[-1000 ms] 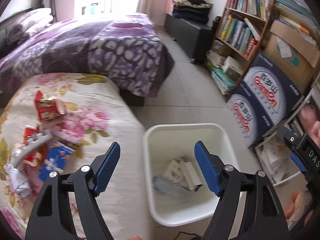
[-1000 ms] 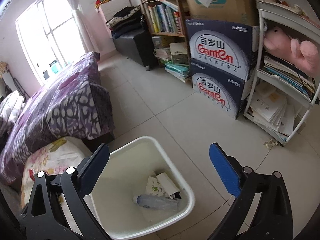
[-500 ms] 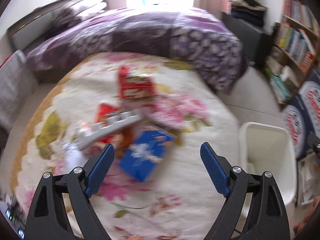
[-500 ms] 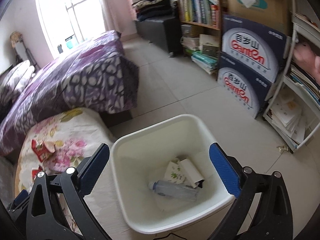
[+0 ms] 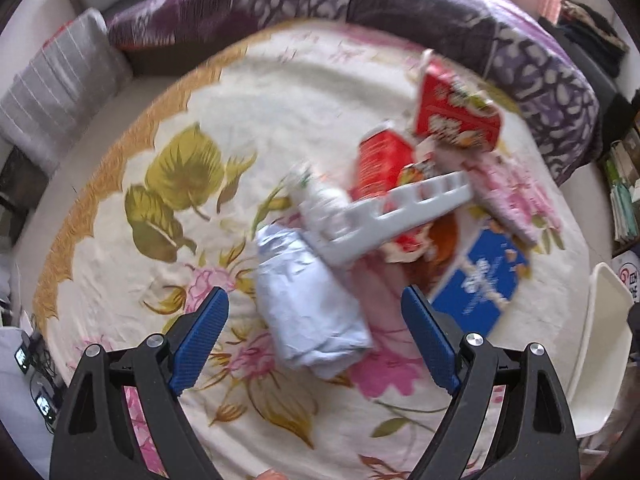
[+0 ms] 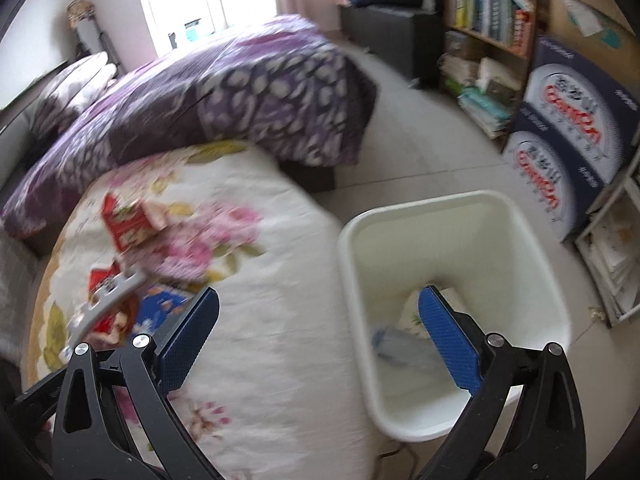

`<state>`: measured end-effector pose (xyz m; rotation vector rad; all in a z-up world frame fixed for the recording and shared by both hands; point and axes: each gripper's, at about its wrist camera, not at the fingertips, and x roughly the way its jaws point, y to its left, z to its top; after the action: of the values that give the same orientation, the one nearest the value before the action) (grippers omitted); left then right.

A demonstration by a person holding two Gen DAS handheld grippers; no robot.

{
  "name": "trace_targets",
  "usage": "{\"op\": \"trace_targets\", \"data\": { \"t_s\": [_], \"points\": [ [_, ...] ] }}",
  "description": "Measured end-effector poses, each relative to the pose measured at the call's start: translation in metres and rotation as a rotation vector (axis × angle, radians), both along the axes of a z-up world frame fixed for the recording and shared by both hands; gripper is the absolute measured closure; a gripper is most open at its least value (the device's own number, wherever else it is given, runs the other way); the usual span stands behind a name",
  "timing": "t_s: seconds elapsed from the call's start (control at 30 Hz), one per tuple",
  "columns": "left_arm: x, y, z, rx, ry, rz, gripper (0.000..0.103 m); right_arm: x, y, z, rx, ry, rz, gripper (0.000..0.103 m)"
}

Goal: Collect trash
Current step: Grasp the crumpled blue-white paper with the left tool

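Note:
Trash lies in a heap on the floral blanket (image 5: 248, 112): a crumpled pale blue wrapper (image 5: 310, 304), a white plastic tray strip (image 5: 384, 212), red packets (image 5: 456, 112), a blue box (image 5: 480, 280). My left gripper (image 5: 316, 340) is open and empty, above the blanket with the pale blue wrapper between its fingers' line. My right gripper (image 6: 320, 336) is open and empty over the blanket's edge and the white bin (image 6: 540, 276). The bin holds a plastic bottle (image 6: 400, 344) and paper. The heap also shows in the right wrist view (image 6: 124, 264).
A purple patterned quilt (image 6: 224, 96) covers the bed behind the blanket. Bookshelves (image 6: 492, 12) and stacked water cartons (image 6: 568, 128) stand right of the bin. A grey pillow (image 5: 60, 80) lies at the far left. The bin's rim (image 5: 600, 344) shows at the left wrist view's right edge.
My left gripper has swung left from over the bin to over the trash heap on the blanket. My right gripper has turned left too, bringing the blanket into its view. Both stayed open.

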<state>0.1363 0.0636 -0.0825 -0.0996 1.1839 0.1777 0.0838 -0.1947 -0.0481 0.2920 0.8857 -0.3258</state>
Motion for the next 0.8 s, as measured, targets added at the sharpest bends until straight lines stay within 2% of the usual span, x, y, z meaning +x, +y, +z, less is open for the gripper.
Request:
{"op": "trace_targets", "data": {
  "t_s": [0.13, 0.17, 0.23, 0.3, 0.37, 0.53, 0.7, 0.8],
  "points": [
    [0.004, 0.014, -0.017, -0.065, 0.061, -0.001, 0.018, 0.013, 0.024, -0.013, 0.062, 0.034, 0.055, 0.007],
    [0.004, 0.016, -0.020, -0.080, 0.067, -0.002, 0.020, 0.017, 0.032, -0.019, 0.079, 0.048, 0.071, 0.007],
    [0.004, 0.021, -0.025, -0.124, 0.074, -0.015, 0.031, 0.023, 0.044, -0.026, 0.091, 0.066, 0.092, 0.007],
    [0.004, 0.026, -0.029, -0.189, 0.090, -0.032, 0.051, 0.030, 0.055, -0.034, 0.093, 0.087, 0.114, 0.007],
    [0.004, 0.031, -0.029, -0.222, 0.091, -0.034, 0.055, 0.036, 0.067, -0.043, 0.105, 0.109, 0.146, 0.007],
    [0.000, 0.050, -0.019, -0.246, 0.060, -0.001, 0.057, 0.045, 0.084, -0.054, 0.125, 0.129, 0.170, 0.007],
    [-0.001, 0.068, -0.010, -0.223, 0.026, 0.021, 0.057, 0.054, 0.101, -0.059, 0.091, 0.111, 0.172, 0.007],
    [0.000, 0.076, -0.011, -0.227, 0.034, 0.024, 0.057, 0.059, 0.111, -0.063, 0.072, 0.111, 0.197, 0.007]
  ]
}}
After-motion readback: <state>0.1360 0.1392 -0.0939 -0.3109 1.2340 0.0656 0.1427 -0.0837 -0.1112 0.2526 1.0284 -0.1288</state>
